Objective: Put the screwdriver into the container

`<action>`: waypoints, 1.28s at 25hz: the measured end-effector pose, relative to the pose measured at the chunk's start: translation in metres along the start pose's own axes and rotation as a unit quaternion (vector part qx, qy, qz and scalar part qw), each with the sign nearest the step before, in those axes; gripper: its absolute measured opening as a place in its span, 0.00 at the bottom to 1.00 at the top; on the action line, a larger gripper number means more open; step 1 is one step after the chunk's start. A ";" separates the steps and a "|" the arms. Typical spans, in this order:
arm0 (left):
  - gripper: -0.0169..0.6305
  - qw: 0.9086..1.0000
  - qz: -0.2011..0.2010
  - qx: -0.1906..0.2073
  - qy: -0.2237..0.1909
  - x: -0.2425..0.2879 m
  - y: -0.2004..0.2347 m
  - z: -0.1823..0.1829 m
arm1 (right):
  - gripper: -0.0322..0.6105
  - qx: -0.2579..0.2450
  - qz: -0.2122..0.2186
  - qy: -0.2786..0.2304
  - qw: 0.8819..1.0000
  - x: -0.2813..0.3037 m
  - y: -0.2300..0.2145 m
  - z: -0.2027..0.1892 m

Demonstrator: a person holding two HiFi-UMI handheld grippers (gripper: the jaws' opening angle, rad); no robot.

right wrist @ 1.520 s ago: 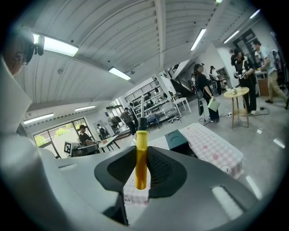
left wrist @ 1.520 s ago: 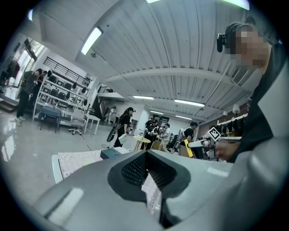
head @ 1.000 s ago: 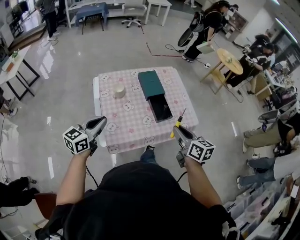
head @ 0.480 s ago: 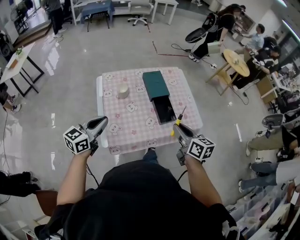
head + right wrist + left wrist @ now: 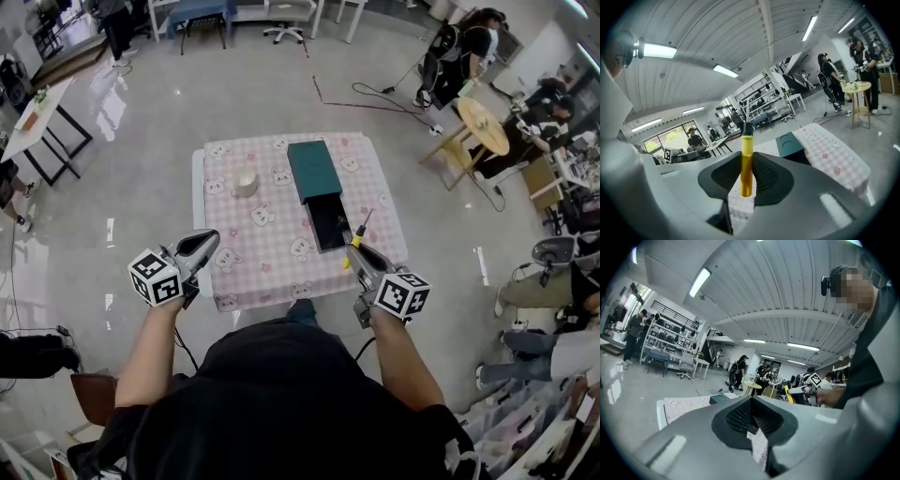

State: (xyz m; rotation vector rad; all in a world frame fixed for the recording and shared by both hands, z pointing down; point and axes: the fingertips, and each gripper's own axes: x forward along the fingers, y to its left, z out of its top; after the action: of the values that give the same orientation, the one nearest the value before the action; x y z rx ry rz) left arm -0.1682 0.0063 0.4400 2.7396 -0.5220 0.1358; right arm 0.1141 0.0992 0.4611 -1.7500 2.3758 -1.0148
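1. Jaws of the right gripper (image 5: 746,180) are closed on the yellow handle of the screwdriver (image 5: 746,164). The black collar and thin shaft are seen projecting past the tips.
2. In the head view, the right gripper (image 5: 356,251) is held over the table (image 5: 214,281) near its 5 o'clock corner. The screwdriver (image 5: 354,242) is angled toward 1 o'clock, and its tip is seen just beside the container's near right corner.
3. The left gripper (image 5: 752,420) is seen with its jaws brought together and nothing between them. It is held at the table's 7 o'clock edge (image 5: 202,246).
4. The container (image 5: 328,223), a long dark box, is laid right of the table's centre. Its far half is covered by a teal lid (image 5: 312,169) and its near half is left open.
5. Bare cloth (image 5: 267,239) is left between the left gripper and the container. A pale cup (image 5: 245,182) is set well apart at 10 o'clock.
6. The cloth is pink, checked and printed with small animals. The table is surrounded by glossy floor (image 5: 141,141).
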 end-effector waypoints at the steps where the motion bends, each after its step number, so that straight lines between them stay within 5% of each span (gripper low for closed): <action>1: 0.03 1.000 0.001 -0.002 0.000 0.003 0.002 0.000 | 0.21 0.001 0.001 0.002 1.000 0.003 -0.003 0.001; 32: 0.03 1.000 0.014 -0.018 0.006 0.078 0.045 0.023 | 0.21 0.011 0.010 0.036 0.999 0.061 -0.069 0.043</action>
State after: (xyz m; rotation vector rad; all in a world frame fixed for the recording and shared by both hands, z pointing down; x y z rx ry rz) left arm -0.1114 -0.0674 0.4447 2.6951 -0.5550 0.1474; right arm 0.1667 0.0153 0.4836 -1.7072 2.4094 -1.1159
